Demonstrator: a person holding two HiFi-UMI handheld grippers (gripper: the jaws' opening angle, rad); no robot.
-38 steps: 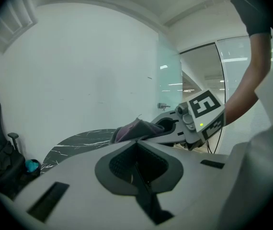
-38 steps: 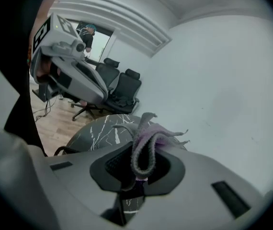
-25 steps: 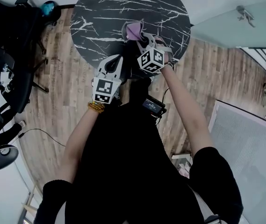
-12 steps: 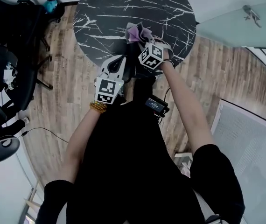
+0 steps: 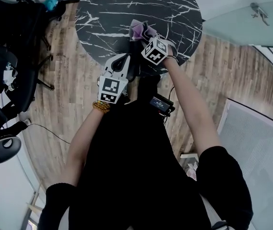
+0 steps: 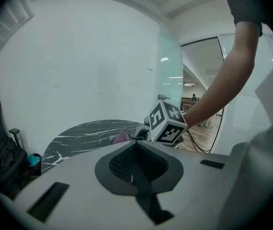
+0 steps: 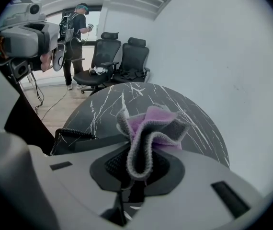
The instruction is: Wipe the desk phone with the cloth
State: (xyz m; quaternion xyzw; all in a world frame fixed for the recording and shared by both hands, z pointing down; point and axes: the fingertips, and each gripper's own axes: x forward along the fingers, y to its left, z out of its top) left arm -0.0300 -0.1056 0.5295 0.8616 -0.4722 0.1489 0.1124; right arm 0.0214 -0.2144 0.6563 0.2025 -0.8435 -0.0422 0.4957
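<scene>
Right gripper edged farther over table, jaws clamped on cloth, near phone at table's near edge. Left gripper closed, empty. Cloth soft, light, floppy: best pinched at bunched middle.

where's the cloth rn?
The cloth is clamped in the right gripper, over the near side of the table, top centre in head view.

counter far half: bare, open passage | counter near edge: desk phone and coiled cord block | left of counter: office chairs | behind counter: wall
</scene>
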